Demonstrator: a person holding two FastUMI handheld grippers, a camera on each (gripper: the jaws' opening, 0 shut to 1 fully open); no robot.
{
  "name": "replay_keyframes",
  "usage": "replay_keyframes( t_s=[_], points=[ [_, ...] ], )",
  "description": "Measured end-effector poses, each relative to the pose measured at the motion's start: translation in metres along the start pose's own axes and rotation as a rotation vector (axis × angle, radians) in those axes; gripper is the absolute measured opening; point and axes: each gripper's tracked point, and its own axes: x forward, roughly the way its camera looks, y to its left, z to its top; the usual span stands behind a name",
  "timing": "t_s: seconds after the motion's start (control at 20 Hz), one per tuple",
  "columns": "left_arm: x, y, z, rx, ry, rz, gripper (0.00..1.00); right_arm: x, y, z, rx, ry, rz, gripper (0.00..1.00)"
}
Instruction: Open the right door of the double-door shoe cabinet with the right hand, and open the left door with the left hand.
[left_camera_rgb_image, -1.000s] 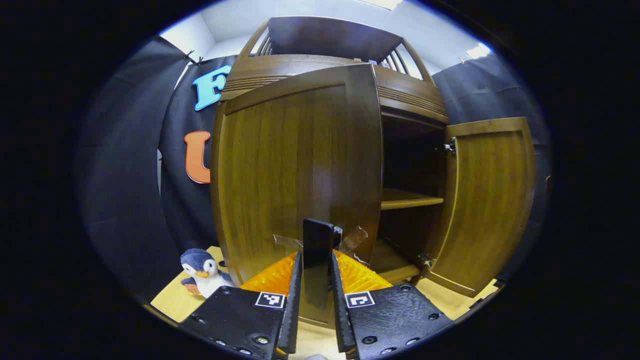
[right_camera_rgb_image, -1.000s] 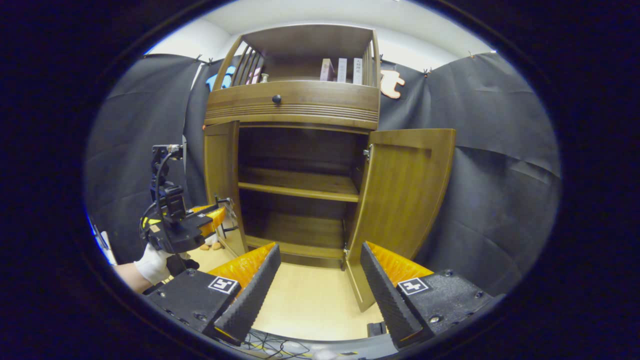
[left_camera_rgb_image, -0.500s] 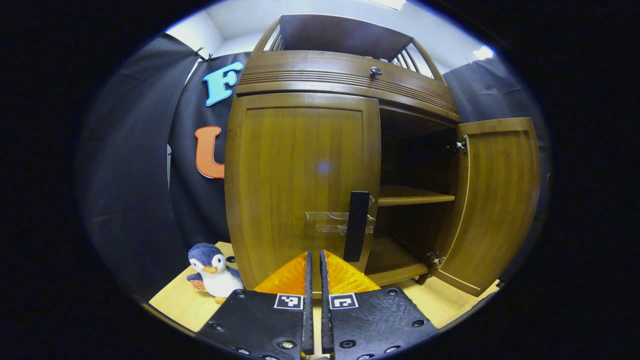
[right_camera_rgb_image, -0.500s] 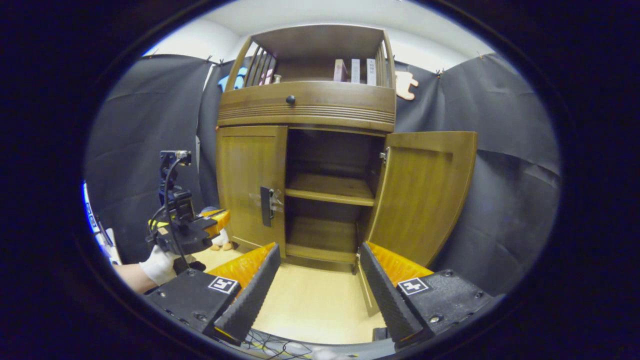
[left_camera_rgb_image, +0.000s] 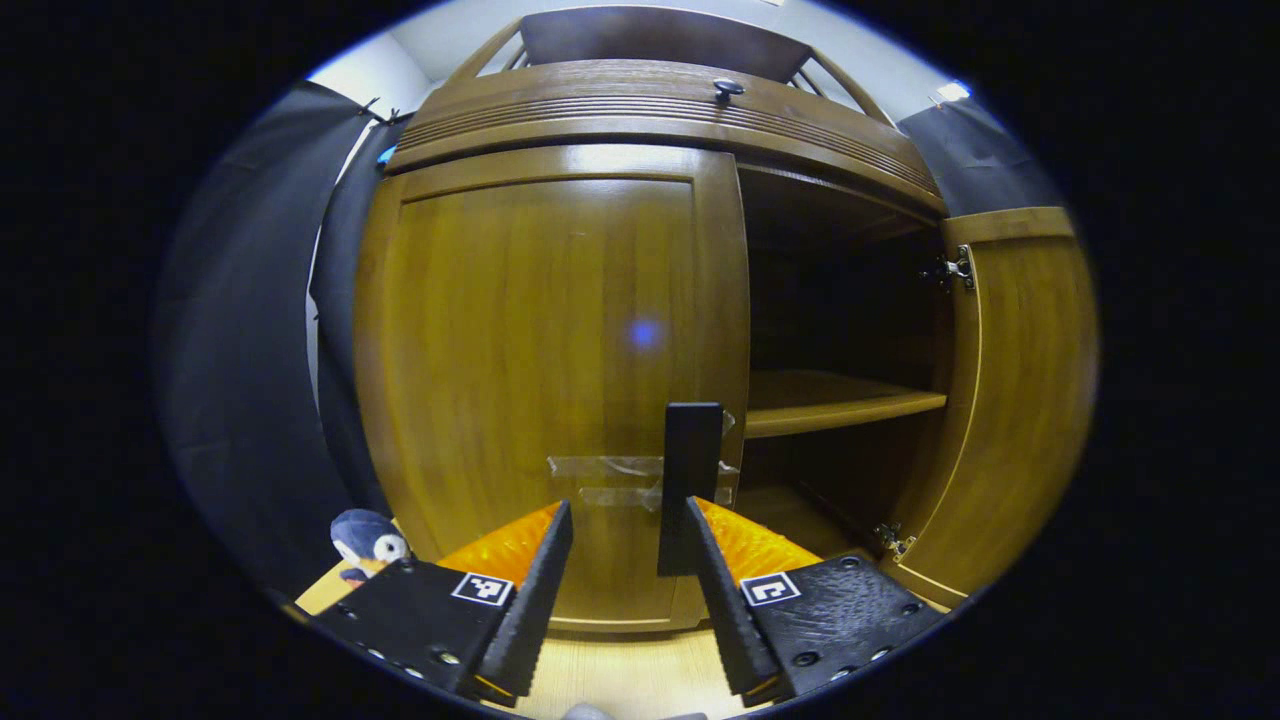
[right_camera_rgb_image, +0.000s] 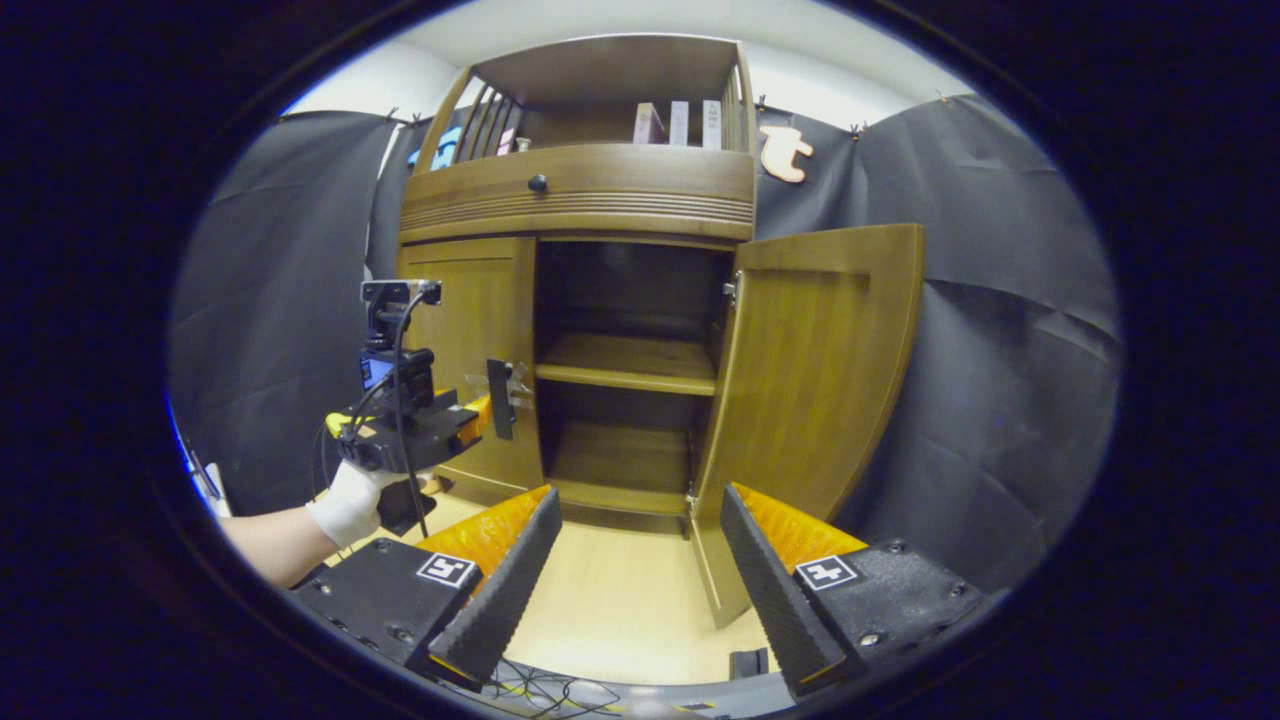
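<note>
The left claw (left_camera_rgb_image: 622, 545) is held open just before the black handle (left_camera_rgb_image: 690, 480) of the shut left door (left_camera_rgb_image: 540, 370); a misaligned closing could miss it. The right claw (right_camera_rgb_image: 640, 545) is open, empty.

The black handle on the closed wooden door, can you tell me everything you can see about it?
The black handle is a flat, upright rectangular bar, smooth and matte, perhaps plastic. It sits low on the brown wooden left door, near that door's inner edge beside the open cupboard. Strips of clear tape seem to fasten it there. The left gripper is open, its fingers just in front of the handle, not gripping it.
</note>
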Motion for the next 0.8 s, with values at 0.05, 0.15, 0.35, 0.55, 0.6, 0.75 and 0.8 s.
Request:
replay_keyframes(
  t_s=[0.05, 0.15, 0.35, 0.55, 0.6, 0.75, 0.8],
  points=[
    [0.006, -0.005, 0.003, 0.005, -0.009, -0.015, 0.61, 0.001, -0.003, 0.001, 0.005, 0.001, -0.007, 1.0],
    [0.015, -0.013, 0.007, 0.018, -0.017, -0.04, 0.73, 0.005, -0.008, 0.003, 0.013, 0.002, -0.019, 1.0],
    [0.034, -0.015, 0.005, 0.024, -0.002, -0.028, 0.94, 0.009, -0.011, 0.002, 0.016, 0.009, -0.022, 1.0],
    [0.043, -0.014, 0.004, 0.004, 0.01, -0.028, 0.94, 0.011, -0.009, 0.002, 0.004, 0.014, -0.01, 1.0],
    [0.044, -0.016, 0.004, -0.004, 0.012, -0.033, 0.94, 0.013, -0.008, 0.002, 0.001, 0.015, -0.004, 1.0],
    [0.045, -0.012, 0.005, -0.007, 0.004, -0.032, 0.79, 0.015, -0.006, 0.001, -0.003, 0.018, 0.005, 1.0],
    [0.047, -0.018, 0.004, -0.023, 0.007, -0.053, 0.68, 0.016, -0.005, 0.001, -0.003, 0.02, 0.008, 1.0]
  ],
)
